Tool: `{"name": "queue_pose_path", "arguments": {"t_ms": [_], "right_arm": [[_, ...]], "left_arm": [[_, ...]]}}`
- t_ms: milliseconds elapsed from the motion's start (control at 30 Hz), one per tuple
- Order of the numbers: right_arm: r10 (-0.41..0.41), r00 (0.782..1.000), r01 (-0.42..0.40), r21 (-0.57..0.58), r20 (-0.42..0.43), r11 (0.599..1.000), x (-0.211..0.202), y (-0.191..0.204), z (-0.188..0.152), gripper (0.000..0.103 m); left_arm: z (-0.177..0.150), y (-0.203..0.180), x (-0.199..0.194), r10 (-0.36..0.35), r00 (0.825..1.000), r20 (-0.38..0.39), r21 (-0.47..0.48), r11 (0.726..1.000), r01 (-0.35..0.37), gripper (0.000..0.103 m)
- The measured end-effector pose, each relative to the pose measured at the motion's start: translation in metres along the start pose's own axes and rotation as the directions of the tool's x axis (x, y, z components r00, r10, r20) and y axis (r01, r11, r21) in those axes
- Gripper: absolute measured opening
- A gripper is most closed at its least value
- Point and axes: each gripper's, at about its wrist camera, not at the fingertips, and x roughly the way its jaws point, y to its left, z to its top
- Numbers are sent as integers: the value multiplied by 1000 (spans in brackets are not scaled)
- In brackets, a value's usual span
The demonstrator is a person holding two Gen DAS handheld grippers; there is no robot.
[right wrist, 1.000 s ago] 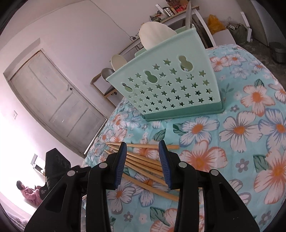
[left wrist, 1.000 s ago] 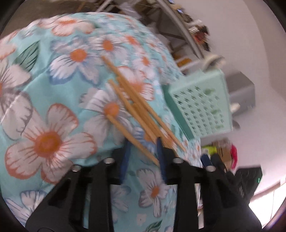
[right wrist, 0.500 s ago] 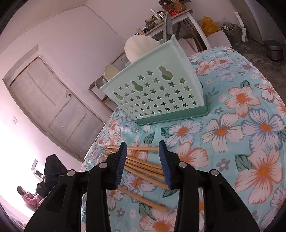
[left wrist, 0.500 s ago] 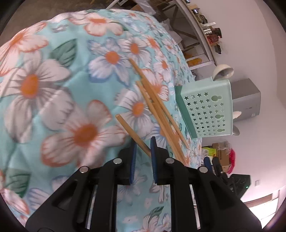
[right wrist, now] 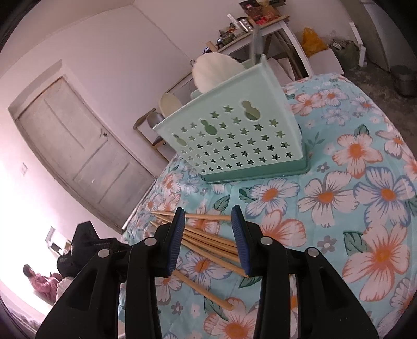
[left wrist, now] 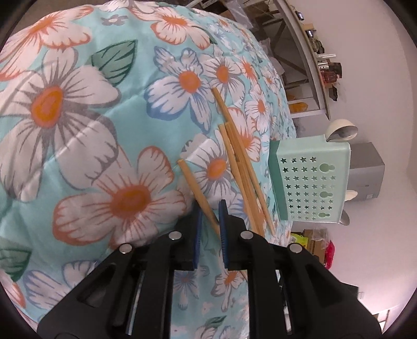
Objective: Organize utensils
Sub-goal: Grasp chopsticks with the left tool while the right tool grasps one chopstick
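Several wooden chopsticks [left wrist: 234, 146] lie loose on the floral quilt [left wrist: 78, 130]. One chopstick [left wrist: 191, 180] lies apart from them, and my left gripper [left wrist: 209, 208] is shut on its near part, with the blue pads close together. A mint green utensil holder [left wrist: 310, 182] with star holes stands beyond them, and a pale spoon [left wrist: 341, 130] sticks out of it. In the right wrist view my right gripper [right wrist: 207, 216] stands open above the chopsticks [right wrist: 208, 242] with nothing held. The holder [right wrist: 234, 146] is behind them, and the single chopstick [right wrist: 203, 289] lies nearest.
The quilt [right wrist: 365, 208] drops away at its edges. A closed door [right wrist: 78, 156] is at the left and a cluttered side table [right wrist: 260, 23] behind the holder. A black bag [right wrist: 86, 240] and a person sitting on the floor [right wrist: 39, 281] are at the lower left.
My left gripper's jaws have narrowed from wide apart to close around the single chopstick, and that wrist has rolled. The right gripper has stayed open over the chopsticks.
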Motion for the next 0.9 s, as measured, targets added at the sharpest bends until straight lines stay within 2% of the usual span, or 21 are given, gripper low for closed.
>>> {"name": "queue_pose_path", "arguments": {"t_ms": [133,233,333,400,533,700,900], "right_arm": [[6,1000,-8,-97,-21,995,6,24,7,37],[32,998,-40,-179,-50,983,14,44,16,37],[80,989,-111,-268,-123,957,31,68,24,37],[69,982,-127,-351,-174,928,46,85,28,37],[-43,969,-94,-523,-243,847,83,109,26,34],[-193,937,-63,-687,-290,724,121,116,19,22],[-274,900,-127,-805,-339,580,147,123,10,18]], "left_arm": [[-1,-2,-1,-3,1000,17,64,998,2,14],[-5,-7,-5,-1,999,42,149,989,-5,14],[-14,-12,-10,12,996,88,265,964,-35,15],[-20,-13,-13,13,993,121,329,943,-53,17],[-26,-11,-18,-7,988,155,392,918,-55,18],[-25,-7,-21,-35,987,159,417,908,-35,19],[-25,-3,-21,-56,985,162,439,898,-22,20]]}}
